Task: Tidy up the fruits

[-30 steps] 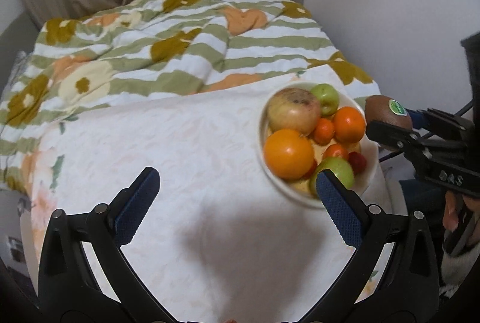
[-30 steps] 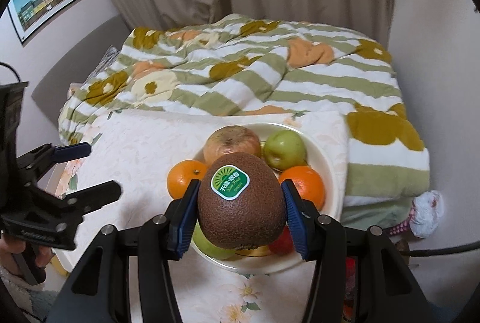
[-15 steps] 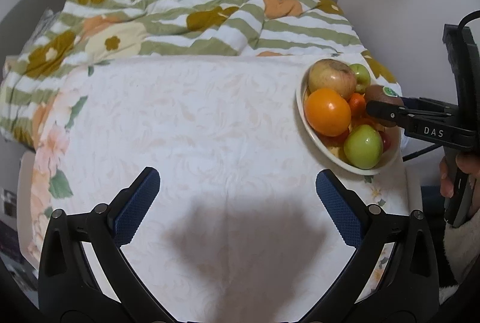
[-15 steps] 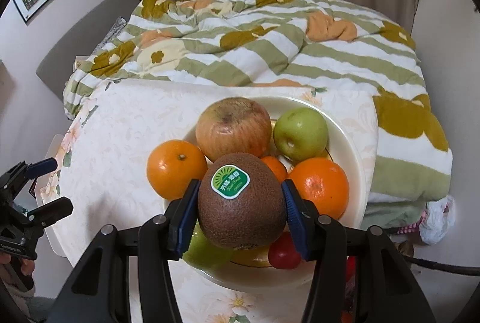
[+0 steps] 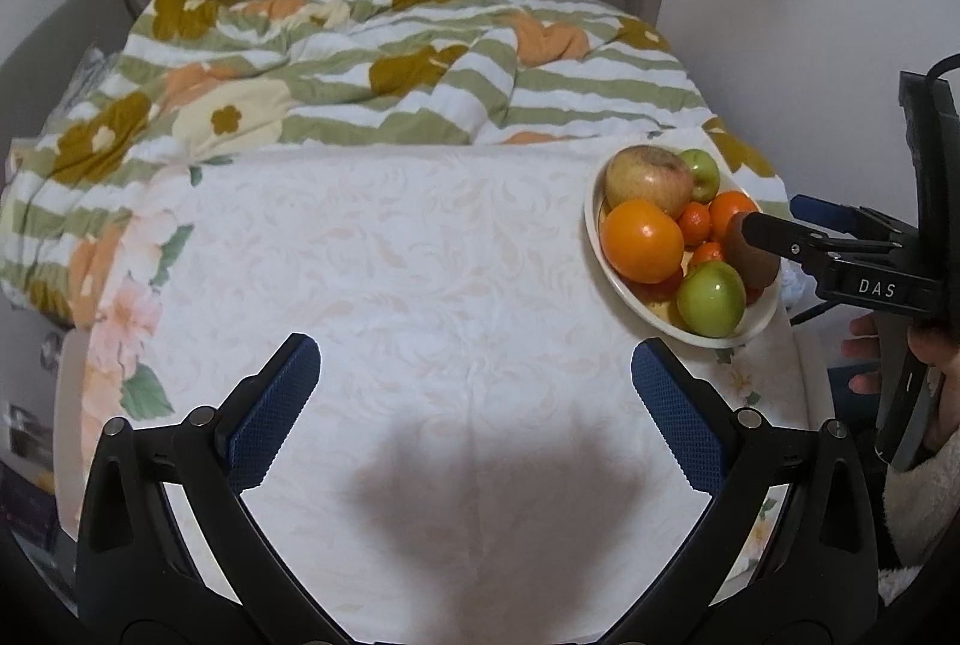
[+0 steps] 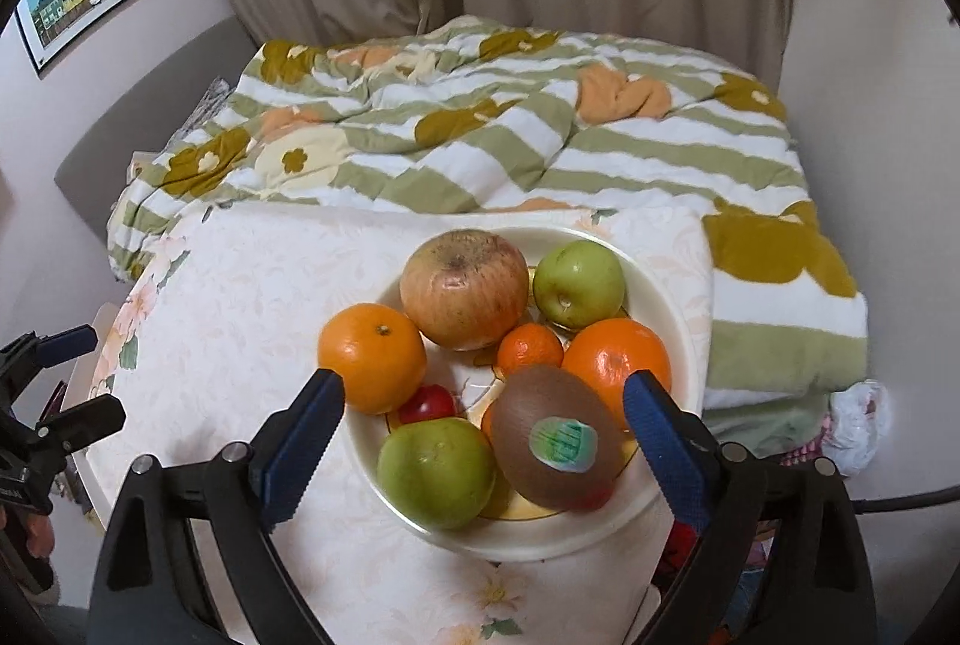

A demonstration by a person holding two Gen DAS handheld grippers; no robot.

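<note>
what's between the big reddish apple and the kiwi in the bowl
In the right wrist view, a small mandarin sits between the reddish apple and the kiwi, beside a bare patch of the bowl floor.

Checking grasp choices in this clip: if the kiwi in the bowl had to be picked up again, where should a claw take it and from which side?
Across the kiwi's short middle, coming from above: it lies tilted on other fruit, long axis slanting, its upper side clear, with the green apple and an orange crowding its flanks. The right claw, opening, straddles it without touching.
</note>
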